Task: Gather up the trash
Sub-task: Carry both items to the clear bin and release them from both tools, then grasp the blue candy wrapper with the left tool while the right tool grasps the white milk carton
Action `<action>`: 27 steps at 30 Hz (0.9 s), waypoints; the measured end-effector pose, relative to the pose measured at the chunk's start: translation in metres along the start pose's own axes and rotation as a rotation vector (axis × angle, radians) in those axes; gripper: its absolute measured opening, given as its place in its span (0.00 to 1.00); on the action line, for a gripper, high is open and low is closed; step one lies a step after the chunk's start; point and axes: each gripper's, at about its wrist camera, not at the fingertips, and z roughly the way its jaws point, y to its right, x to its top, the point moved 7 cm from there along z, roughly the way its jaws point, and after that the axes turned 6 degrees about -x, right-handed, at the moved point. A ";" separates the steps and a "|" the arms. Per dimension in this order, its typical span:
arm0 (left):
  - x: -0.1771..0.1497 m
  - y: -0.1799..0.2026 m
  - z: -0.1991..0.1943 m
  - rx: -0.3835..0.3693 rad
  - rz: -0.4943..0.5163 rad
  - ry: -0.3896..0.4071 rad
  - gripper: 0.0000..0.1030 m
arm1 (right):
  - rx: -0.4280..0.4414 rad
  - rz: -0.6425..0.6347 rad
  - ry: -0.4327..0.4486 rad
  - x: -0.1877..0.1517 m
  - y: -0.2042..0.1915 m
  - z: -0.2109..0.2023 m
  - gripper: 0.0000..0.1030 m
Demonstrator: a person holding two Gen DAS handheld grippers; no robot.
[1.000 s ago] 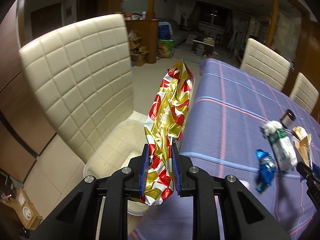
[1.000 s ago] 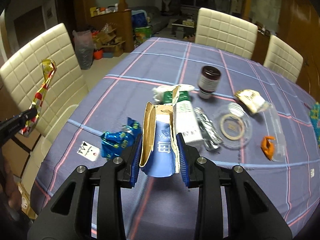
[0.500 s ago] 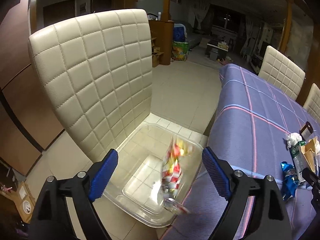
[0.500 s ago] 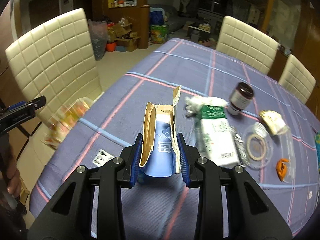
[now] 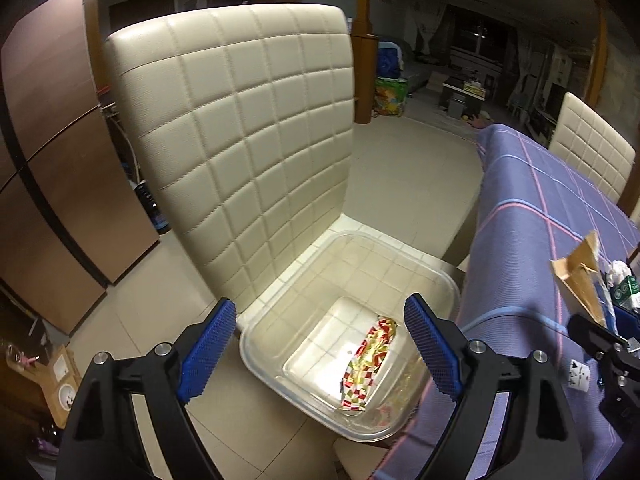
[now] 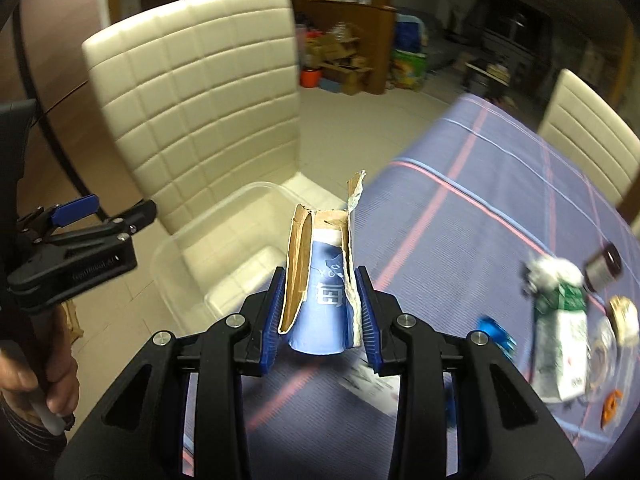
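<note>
My left gripper (image 5: 318, 344) is open and empty above a clear plastic bin (image 5: 416, 258) that stands on a cream chair seat. A gold and red wrapper (image 5: 370, 364) lies inside the bin. My right gripper (image 6: 320, 320) is shut on a torn blue and brown carton (image 6: 320, 280) and holds it above the table's edge, close to the bin (image 6: 224, 216). The carton also shows at the right of the left wrist view (image 5: 580, 280). The left gripper (image 6: 92, 216) appears at the left of the right wrist view.
The cream quilted chair (image 5: 248, 128) backs the bin. The blue-clothed table (image 6: 480, 216) carries a green and white carton (image 6: 560, 344), a blue wrapper (image 6: 494, 332), a dark jar (image 6: 604, 268) and an orange bit (image 6: 610, 408). Another chair (image 6: 584, 128) stands beyond.
My left gripper opened and let go of the gold and red wrapper, which fell into the bin. My right gripper carried the carton left, from over the table toward the bin.
</note>
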 end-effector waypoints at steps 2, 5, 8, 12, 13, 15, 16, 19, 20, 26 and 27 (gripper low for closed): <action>-0.001 -0.007 -0.001 0.013 -0.007 0.000 0.81 | 0.024 -0.018 -0.002 0.005 -0.011 0.004 0.35; -0.002 -0.017 -0.002 0.037 -0.015 0.002 0.81 | 0.061 -0.038 -0.005 0.013 -0.028 0.010 0.35; -0.003 -0.024 -0.001 0.050 -0.021 0.001 0.81 | 0.086 -0.054 -0.011 0.020 -0.040 0.015 0.36; -0.003 -0.032 0.003 0.063 -0.031 -0.006 0.81 | 0.109 -0.074 -0.004 0.028 -0.053 0.019 0.37; -0.003 -0.033 0.004 0.065 -0.034 -0.008 0.81 | 0.111 -0.081 0.001 0.030 -0.056 0.020 0.38; -0.004 -0.036 0.006 0.070 -0.045 -0.012 0.81 | 0.110 -0.091 0.011 0.035 -0.060 0.022 0.47; -0.004 -0.038 0.006 0.073 -0.051 -0.014 0.81 | 0.110 -0.093 0.011 0.036 -0.062 0.023 0.51; -0.006 -0.044 0.006 0.085 -0.071 -0.017 0.81 | 0.111 -0.092 0.024 0.040 -0.063 0.024 0.67; -0.007 -0.046 0.007 0.090 -0.077 -0.023 0.81 | 0.105 -0.093 0.029 0.041 -0.064 0.025 0.67; -0.009 -0.044 0.006 0.092 -0.078 -0.038 0.81 | 0.100 -0.074 0.004 0.035 -0.056 0.029 0.69; -0.008 -0.042 0.005 0.089 -0.074 -0.036 0.81 | 0.095 -0.068 0.001 0.033 -0.052 0.029 0.69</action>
